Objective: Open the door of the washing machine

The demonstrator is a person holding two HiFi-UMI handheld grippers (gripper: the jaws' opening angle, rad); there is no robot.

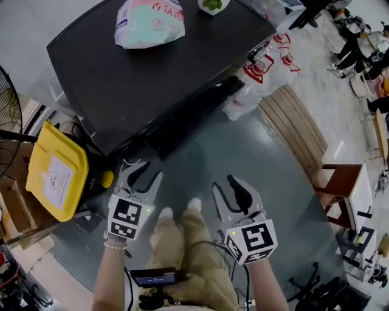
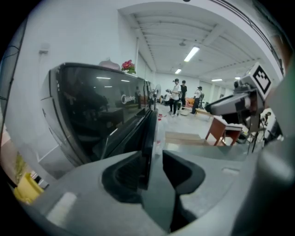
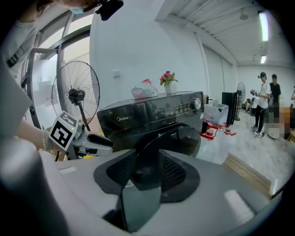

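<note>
The black front-loading washing machine [image 1: 152,79] stands ahead of me, seen from above. Its dark round door [image 1: 194,112] hangs swung out from the front at an angle. My left gripper [image 1: 141,175] hovers low before the machine's left front corner, open, with nothing between its fingers. In the left gripper view the door [image 2: 148,124] shows edge-on beyond the gripper [image 2: 154,173]. My right gripper [image 1: 228,189] is open and empty too, farther right and short of the door. The right gripper view looks past the gripper [image 3: 147,173] at the door's glass [image 3: 184,138] and the left gripper [image 3: 85,140].
A yellow bin lid [image 1: 55,173] and a fan [image 1: 9,97] stand left of the machine. A white pack [image 1: 149,23] and a plant pot [image 1: 213,5] rest on its top. Plastic bags [image 1: 261,67], a wooden platform [image 1: 298,130] and a brown table [image 1: 340,182] lie right. People [image 2: 177,94] stand far off.
</note>
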